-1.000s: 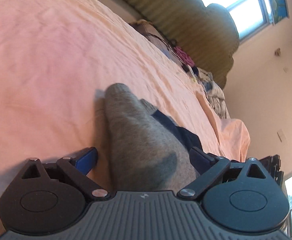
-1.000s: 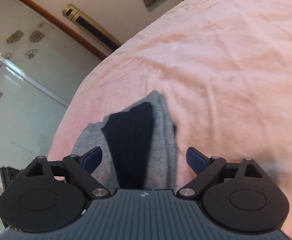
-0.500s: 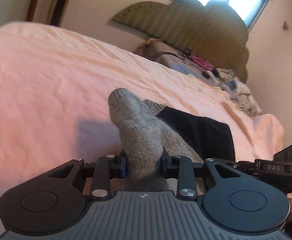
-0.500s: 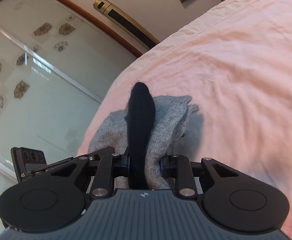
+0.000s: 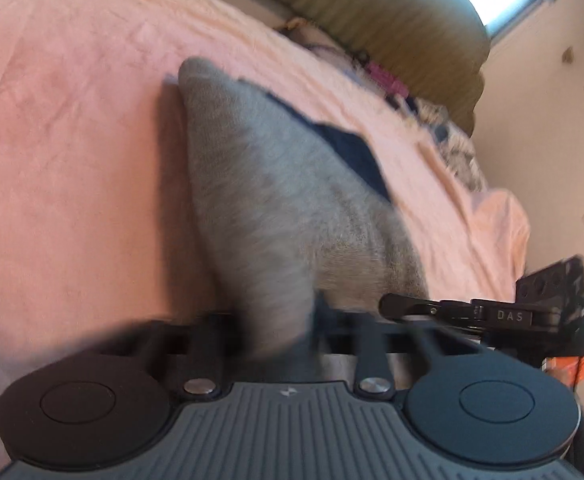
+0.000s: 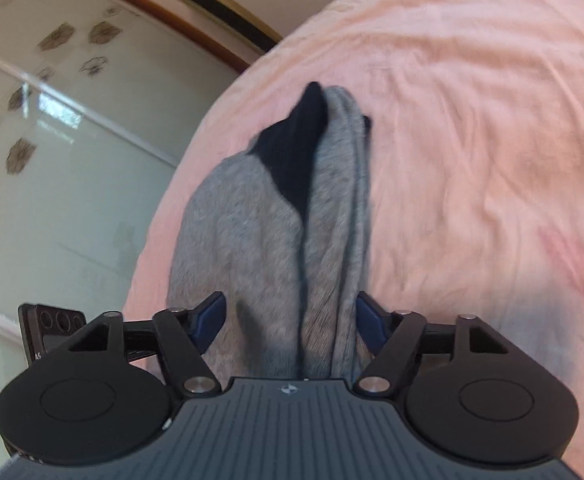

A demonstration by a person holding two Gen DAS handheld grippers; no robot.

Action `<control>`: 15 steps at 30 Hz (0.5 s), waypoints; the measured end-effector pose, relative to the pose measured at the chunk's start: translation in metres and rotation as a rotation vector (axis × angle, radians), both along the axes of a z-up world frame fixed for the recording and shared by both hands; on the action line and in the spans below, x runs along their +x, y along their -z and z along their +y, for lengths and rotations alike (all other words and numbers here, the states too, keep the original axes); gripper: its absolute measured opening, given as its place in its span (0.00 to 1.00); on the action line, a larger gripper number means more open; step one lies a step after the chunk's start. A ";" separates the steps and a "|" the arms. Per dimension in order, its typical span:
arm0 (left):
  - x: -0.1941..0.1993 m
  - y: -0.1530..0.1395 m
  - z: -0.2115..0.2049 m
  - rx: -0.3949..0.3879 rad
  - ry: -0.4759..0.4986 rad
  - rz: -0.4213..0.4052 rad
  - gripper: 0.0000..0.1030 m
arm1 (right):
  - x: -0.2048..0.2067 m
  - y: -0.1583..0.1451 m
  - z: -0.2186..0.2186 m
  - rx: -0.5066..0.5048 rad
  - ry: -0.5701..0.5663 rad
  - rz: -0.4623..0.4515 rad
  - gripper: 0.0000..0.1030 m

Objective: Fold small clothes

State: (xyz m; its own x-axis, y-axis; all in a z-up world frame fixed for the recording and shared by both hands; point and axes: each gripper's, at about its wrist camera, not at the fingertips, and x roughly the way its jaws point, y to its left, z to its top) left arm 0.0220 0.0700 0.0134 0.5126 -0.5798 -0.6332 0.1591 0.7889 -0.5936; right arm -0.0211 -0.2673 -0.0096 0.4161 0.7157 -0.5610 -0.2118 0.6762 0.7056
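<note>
Here both grippers [image 5: 278, 332] [image 6: 290, 320] pinch the grey sock [image 6: 252, 248]; bedsheet [image 6: 471, 140] beneath.

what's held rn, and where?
Left gripper, jaws just closing, pinches the grey sock by its near end. Right gripper, also just closing, flanks the sock; grip unclear.

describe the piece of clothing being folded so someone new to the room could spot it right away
Find the wide bed with the pink sheet. On it lies a small grey sock, bunched between the left gripper and right gripper. Its black patch at one end marks it out from the plain sheet around it.
</note>
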 end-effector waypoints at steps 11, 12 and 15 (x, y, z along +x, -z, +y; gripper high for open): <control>-0.063 -0.051 -0.001 0.338 0.003 -0.335 0.30 | -0.040 -0.018 -0.025 0.010 0.067 -0.046 0.48; -0.069 -0.061 -0.007 0.362 -0.012 -0.417 0.45 | -0.044 -0.029 -0.032 0.028 0.115 -0.100 0.57; -0.068 -0.072 -0.043 0.429 0.010 -0.600 0.90 | -0.023 -0.058 -0.033 0.077 0.156 -0.192 0.61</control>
State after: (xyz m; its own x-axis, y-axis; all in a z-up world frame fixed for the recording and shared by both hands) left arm -0.0455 0.0270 0.0858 0.8385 -0.3505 -0.4173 0.3676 0.9291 -0.0417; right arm -0.0445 -0.3000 0.0486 0.6180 0.6722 -0.4077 -0.2443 0.6570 0.7132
